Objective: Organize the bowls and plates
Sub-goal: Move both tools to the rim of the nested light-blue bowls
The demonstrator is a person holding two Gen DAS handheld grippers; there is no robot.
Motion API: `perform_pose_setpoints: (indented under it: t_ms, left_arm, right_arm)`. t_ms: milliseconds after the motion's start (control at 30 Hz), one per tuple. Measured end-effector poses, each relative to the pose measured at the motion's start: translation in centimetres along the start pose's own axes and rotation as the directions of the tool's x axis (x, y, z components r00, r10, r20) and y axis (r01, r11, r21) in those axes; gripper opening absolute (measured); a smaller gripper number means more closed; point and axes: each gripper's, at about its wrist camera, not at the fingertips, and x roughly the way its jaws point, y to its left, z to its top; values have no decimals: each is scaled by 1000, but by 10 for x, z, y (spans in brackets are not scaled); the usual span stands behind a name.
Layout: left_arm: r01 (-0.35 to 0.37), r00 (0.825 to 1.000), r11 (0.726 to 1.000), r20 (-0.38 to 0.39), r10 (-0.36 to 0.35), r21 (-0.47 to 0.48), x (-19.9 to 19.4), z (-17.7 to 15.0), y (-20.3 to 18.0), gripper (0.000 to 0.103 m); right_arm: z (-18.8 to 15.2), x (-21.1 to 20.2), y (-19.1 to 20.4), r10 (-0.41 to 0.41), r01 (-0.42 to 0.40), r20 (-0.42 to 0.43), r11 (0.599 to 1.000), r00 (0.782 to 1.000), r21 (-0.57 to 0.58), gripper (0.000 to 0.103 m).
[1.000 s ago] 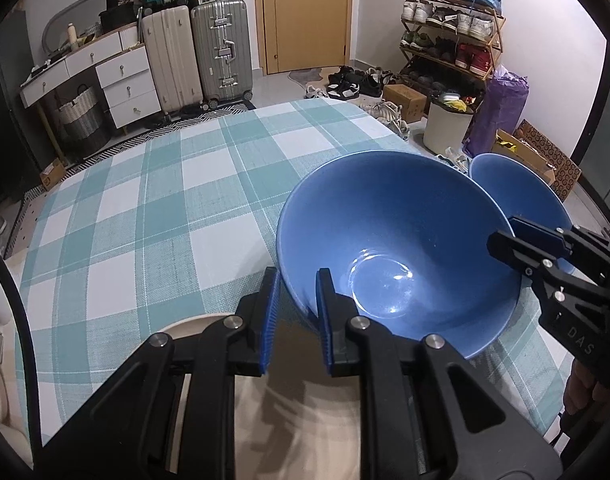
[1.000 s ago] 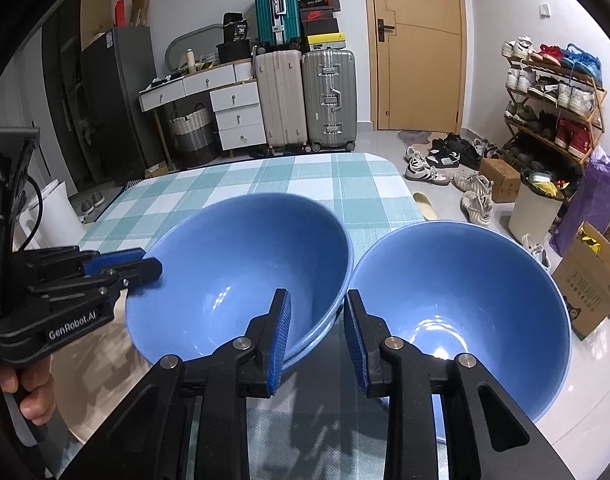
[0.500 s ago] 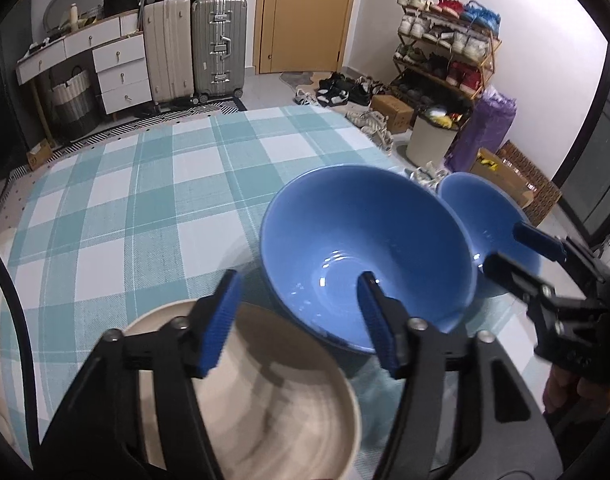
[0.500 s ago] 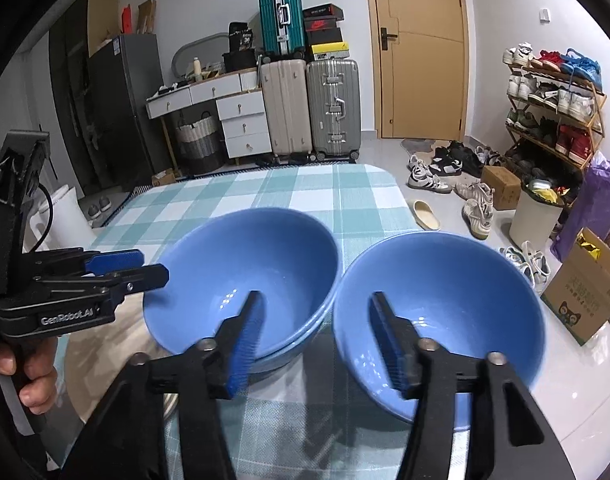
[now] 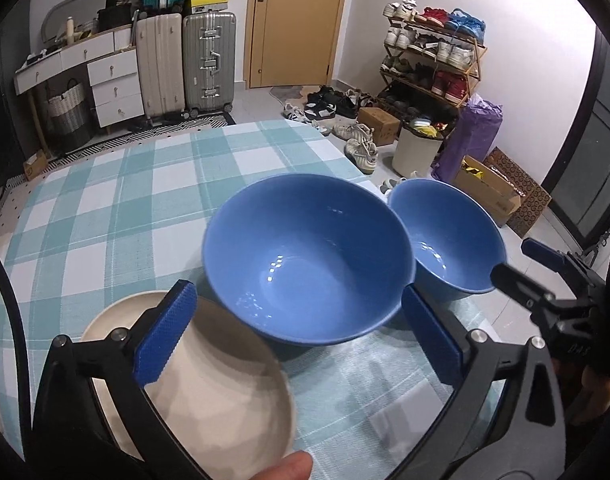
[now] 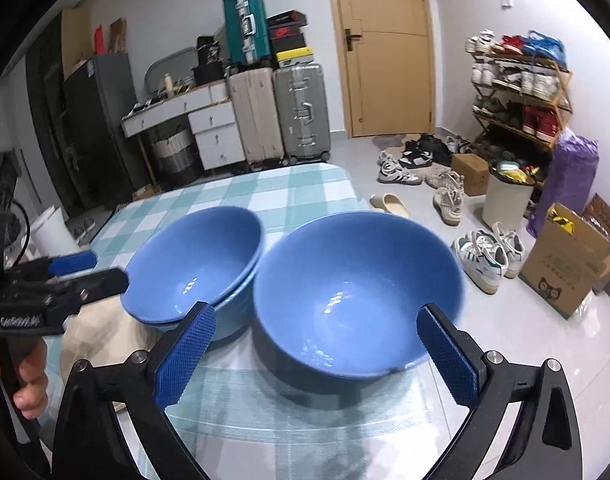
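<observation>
Left wrist view: my left gripper (image 5: 301, 344), clamped a second ago, now gapes, stacked blue bowls (image 5: 305, 264) released mid-frame; right gripper (image 6: 315, 348) likewise freed.

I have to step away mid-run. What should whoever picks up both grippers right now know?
Left gripper: open, empty.
Right gripper: open, empty.
On the checked tablecloth: a stack of blue bowls, one nested in the other, beside a single blue bowl near the table edge. A beige plate sits on the stack's other side.
Done: one bowl nested.
Left: probably stack the single bowl too, then place the plate.
</observation>
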Motion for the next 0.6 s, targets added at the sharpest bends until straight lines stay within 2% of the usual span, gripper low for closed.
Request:
perform_pose_setpoints:
  t_ms: [167,333,600]
  left_arm:
    - [26,1000,1000,-15,-26,-19,4,-2,-17,102]
    - [55,997,998,-45,-57,-37,15,-3,-32,102]
    - [74,996,997,-55,-76,-37,19,-4,-58,102]
  right_arm:
    - [4,-13,-20,-4,4,12,999,1000,35,102]
    - [14,-33,-37,2,-9,60,994,998,105,102]
    - [19,-40,-66,-28,20,46,986,999,167,102]
